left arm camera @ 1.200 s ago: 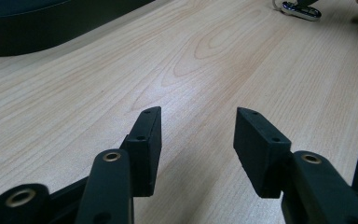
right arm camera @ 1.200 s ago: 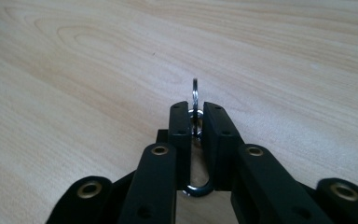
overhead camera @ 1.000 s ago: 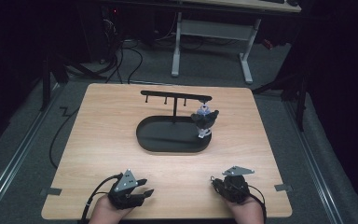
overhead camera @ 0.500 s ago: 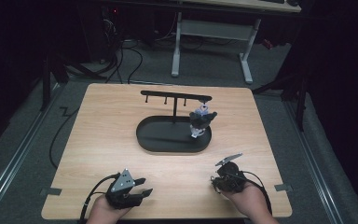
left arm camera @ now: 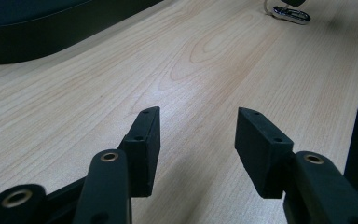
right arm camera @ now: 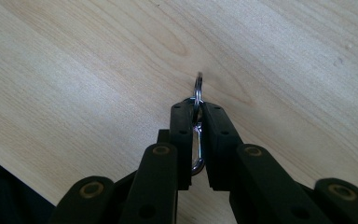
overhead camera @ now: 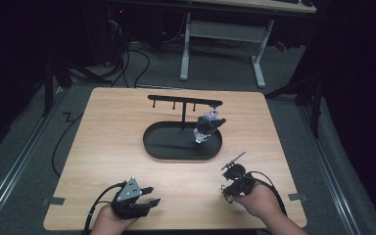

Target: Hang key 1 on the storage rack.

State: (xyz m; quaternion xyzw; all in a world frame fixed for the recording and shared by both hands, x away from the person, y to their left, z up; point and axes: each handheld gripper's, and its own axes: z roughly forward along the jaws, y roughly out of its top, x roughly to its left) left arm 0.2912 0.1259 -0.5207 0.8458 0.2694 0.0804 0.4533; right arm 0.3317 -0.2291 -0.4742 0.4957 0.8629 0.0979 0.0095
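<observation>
Right hand-held gripper [right arm camera: 197, 114] now nearer the tray [overhead camera: 152, 145], clamped on a half-hidden metal clip [right arm camera: 198, 91].

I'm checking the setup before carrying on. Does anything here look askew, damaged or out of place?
Nothing stands out. The black rack stands upright on its oval tray, with a key bunch hanging near its right end. The right gripper is clamped on a metal clip; the left gripper is open and holds nothing.

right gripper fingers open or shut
Shut on a metal carabiner: in the right gripper view, the right gripper has both fingers pressing its sides above the wooden table.
</observation>
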